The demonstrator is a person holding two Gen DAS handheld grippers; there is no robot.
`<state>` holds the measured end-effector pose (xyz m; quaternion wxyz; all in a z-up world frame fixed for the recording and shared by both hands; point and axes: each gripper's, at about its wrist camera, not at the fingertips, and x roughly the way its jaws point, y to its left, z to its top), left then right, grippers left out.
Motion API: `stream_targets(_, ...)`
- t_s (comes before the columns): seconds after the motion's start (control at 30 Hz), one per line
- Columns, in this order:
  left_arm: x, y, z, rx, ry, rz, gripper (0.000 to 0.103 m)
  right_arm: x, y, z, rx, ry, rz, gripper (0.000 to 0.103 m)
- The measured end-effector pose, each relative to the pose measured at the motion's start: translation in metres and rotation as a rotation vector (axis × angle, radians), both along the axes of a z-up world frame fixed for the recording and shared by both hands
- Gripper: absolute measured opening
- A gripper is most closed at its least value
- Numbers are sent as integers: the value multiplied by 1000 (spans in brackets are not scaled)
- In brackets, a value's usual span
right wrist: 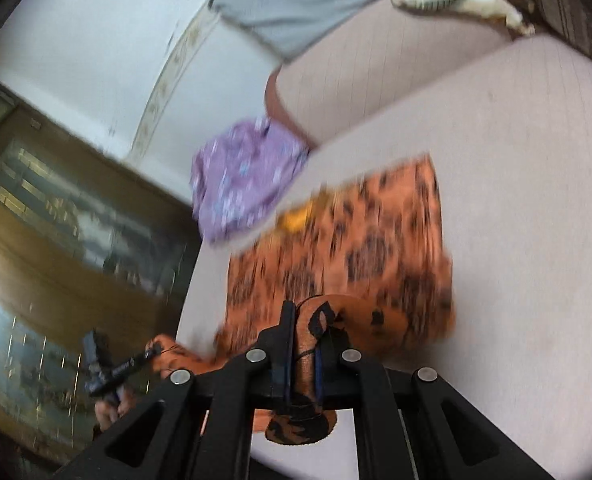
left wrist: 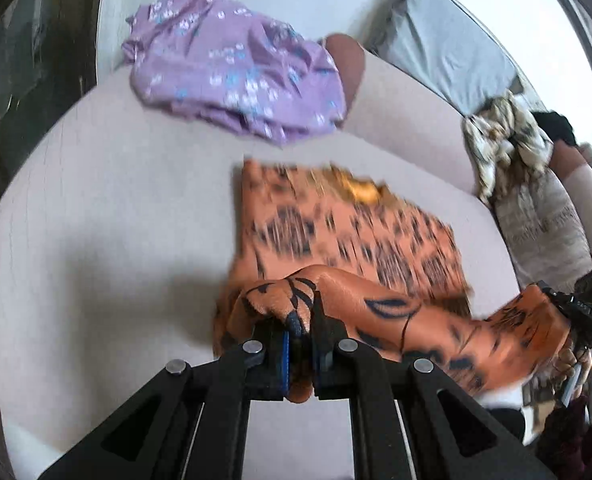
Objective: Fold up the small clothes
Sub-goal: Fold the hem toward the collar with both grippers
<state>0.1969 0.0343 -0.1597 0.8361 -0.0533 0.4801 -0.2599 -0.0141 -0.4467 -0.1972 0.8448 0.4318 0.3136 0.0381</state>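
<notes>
No writing or label reads clearly in either view, so go by colour: your left gripper point(left wrist: 302, 320) is pinched tight on a bunched edge of the orange black-patterned garment point(left wrist: 336, 232), and your right gripper point(right wrist: 306, 344) is clamped on another bunch of the same cloth, the rest of it spread on the pale pink bed point(left wrist: 115, 220) toward 12 o'clock from each tool. Only your left view shows the cream patterned cloth point(left wrist: 504, 144) at 2 o'clock and your right gripper at 4 o'clock. Only your right view shows the wooden glass-fronted cabinet point(right wrist: 55, 208) at 9 o'clock, while the lilac floral garment point(left wrist: 231, 68) lies crumpled at 11 o'clock in both.
</notes>
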Motion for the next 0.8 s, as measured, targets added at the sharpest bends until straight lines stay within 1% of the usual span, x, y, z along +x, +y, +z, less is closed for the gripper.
stream_targets(0.07,38,-17,-7,12,-12,41,8,27,-20,-3,13,-6,-43,8)
stream_targets(0.1,60,-26,-14,21,-20,72,8,45,-33,-10,28,-7,-79,8)
stream_targets(0.13,73,-29,-18,20,-22,92,8,58,-45,-17,46,-9,-110,8)
stream_targets(0.17,98,-37,-31,4,-17,127,8,72,-55,-28,68,-9,-149,8)
stream_targets(0.2,109,-44,-39,-11,-10,142,9,89,-66,-45,96,-7,-198,8)
stream_targets(0.23,125,-49,-51,-27,3,162,12,96,-72,-55,116,1,-223,10)
stream_targets(0.3,153,-61,-79,-19,30,209,14,113,-85,-91,197,31,-291,14)
stream_targets(0.33,162,-67,-92,3,40,228,15,116,-89,-106,225,38,-309,21)
stream_targets(0.37,167,-70,-104,24,51,243,16,117,-92,-125,250,41,-340,37)
stream_targets(0.4,168,-70,-109,19,53,251,17,115,-95,-135,257,48,-368,51)
stream_targets(0.43,166,-67,-110,-9,36,261,17,112,-97,-144,267,72,-414,74)
stream_targets(0.47,156,-59,-104,-56,-8,281,17,113,-99,-145,273,79,-428,75)
stream_targets(0.5,147,-53,-98,-87,-46,298,23,115,-101,-138,252,58,-415,75)
stream_targets(0.53,137,-48,-91,-101,-78,316,42,117,-103,-131,210,42,-410,74)
stream_targets(0.57,125,-42,-80,-92,-130,361,54,116,-99,-117,121,19,-414,74)
stream_targets(0.6,112,-41,-67,-59,-180,407,69,114,-91,-100,18,-7,-413,74)
stream_targets(0.63,104,-41,-59,-36,-211,418,71,116,-84,-90,-54,-22,-396,74)
stream_targets(0.7,77,-52,-40,19,-271,357,71,123,-53,-68,-200,-17,-306,72)
stream_targets(0.73,68,-58,-37,40,-285,336,74,127,-36,-61,-251,-17,-252,70)
stream_targets(0.77,53,-70,-38,85,-299,303,75,134,-14,-55,-302,-10,-186,66)
stream_targets(0.8,47,-77,-42,113,-296,284,78,140,1,-55,-329,4,-138,64)
